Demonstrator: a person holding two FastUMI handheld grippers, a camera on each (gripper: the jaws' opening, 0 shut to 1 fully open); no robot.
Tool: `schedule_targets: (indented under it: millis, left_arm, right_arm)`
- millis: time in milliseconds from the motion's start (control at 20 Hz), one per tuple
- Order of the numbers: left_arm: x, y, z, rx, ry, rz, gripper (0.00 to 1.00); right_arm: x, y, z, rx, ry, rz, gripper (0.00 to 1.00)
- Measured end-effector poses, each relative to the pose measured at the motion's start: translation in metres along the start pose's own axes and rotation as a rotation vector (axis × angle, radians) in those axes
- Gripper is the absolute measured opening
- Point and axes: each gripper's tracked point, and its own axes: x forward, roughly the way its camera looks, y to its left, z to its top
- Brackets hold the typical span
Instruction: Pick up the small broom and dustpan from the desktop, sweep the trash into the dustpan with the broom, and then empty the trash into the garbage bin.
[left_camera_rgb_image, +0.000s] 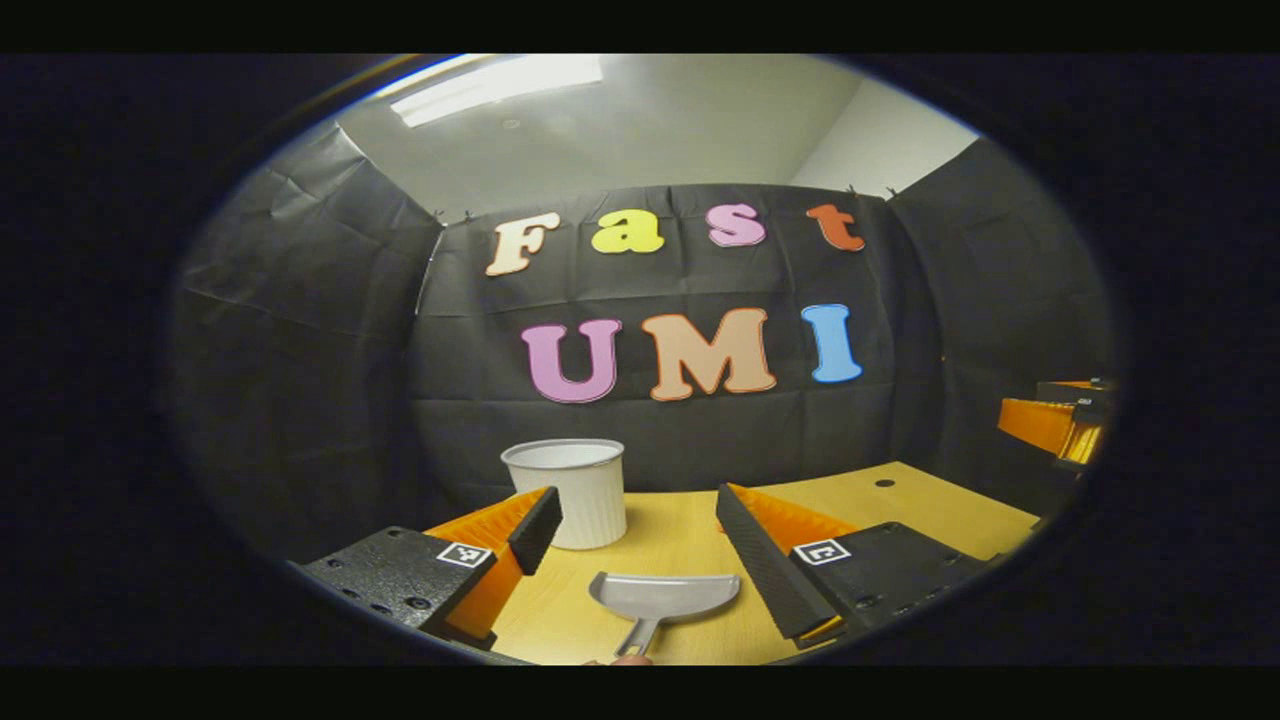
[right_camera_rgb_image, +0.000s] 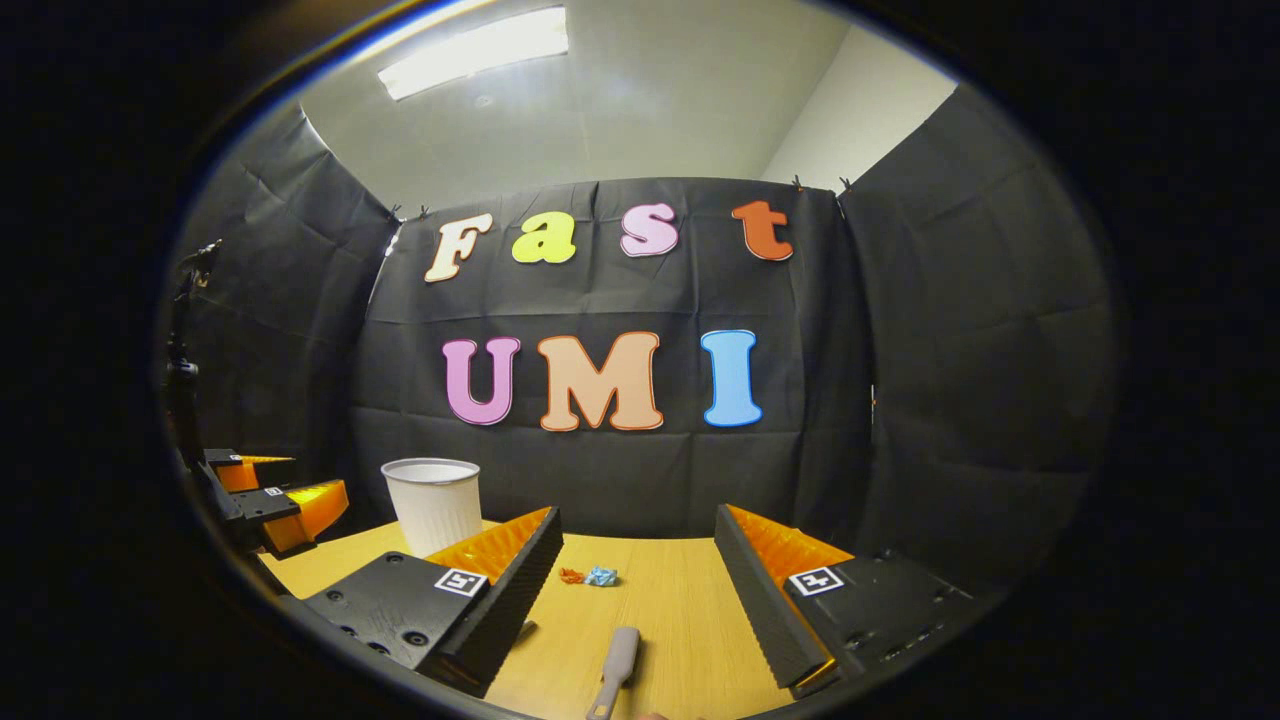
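In the left gripper view a grey dustpan (left_camera_rgb_image: 664, 598) lies flat on the wooden desktop (left_camera_rgb_image: 680, 530), its handle pointing toward me. My left gripper (left_camera_rgb_image: 630, 545) hangs open above it, fingers wide apart and touching nothing. Behind the left finger stands a white ribbed garbage bin (left_camera_rgb_image: 573, 490). In the right gripper view a grey broom handle (right_camera_rgb_image: 615, 670) lies on the desk between the fingers of my open right gripper (right_camera_rgb_image: 635, 560), which holds nothing. Small orange and blue scraps of trash (right_camera_rgb_image: 590, 576) lie farther back. The bin (right_camera_rgb_image: 434, 503) stands at the left.
The other gripper (right_camera_rgb_image: 270, 500) shows at the left edge of the right gripper view, and orange parts of a gripper (left_camera_rgb_image: 1055, 425) at the right edge of the left gripper view. Black cloth walls close the desk at the back and both sides.
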Motion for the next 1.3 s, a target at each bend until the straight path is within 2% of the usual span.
schedule_targets:
  millis: [100, 150, 400, 500, 700, 850, 1000, 1050, 1100, 1300]
  left_arm:
    - [0.001, -0.005, -0.011, 0.030, 0.026, -0.006, 0.95]
    - [0.002, -0.007, -0.021, 0.033, 0.057, -0.018, 0.93]
    - [0.021, -0.016, -0.077, -0.006, 0.230, -0.114, 0.94]
    - [0.030, -0.017, -0.124, 0.022, 0.373, -0.162, 0.94]
    - [0.028, -0.011, -0.220, 0.061, 0.706, -0.221, 0.95]
    - [0.022, -0.009, -0.250, 0.069, 0.837, -0.249, 0.95]
    - [0.020, -0.011, -0.275, 0.093, 0.924, -0.271, 0.96]
    - [0.020, -0.011, -0.282, 0.101, 0.952, -0.272, 1.00]
    - [0.018, -0.011, -0.286, 0.106, 0.981, -0.277, 0.95]
    - [0.010, -0.007, -0.304, 0.126, 1.087, -0.282, 0.94]
  right_arm:
    - [0.003, 0.002, -0.008, -0.008, 0.008, 0.014, 0.93]
    - [0.004, 0.004, -0.022, -0.011, 0.042, 0.016, 0.93]
    - [0.026, 0.013, -0.085, -0.012, 0.219, 0.001, 0.93]
    - [0.038, 0.021, -0.129, -0.036, 0.348, -0.011, 0.93]
    - [0.041, 0.038, -0.250, -0.034, 0.731, -0.013, 0.93]
    - [0.048, 0.042, -0.306, 0.001, 0.917, -0.008, 0.93]
    - [0.043, 0.035, -0.323, -0.027, 1.018, -0.018, 0.94]
    - [0.044, 0.033, -0.327, -0.043, 1.040, -0.017, 0.94]
    - [0.042, 0.031, -0.331, -0.056, 1.059, -0.012, 0.94]
    - [0.040, 0.031, -0.348, -0.056, 1.166, 0.007, 0.94]
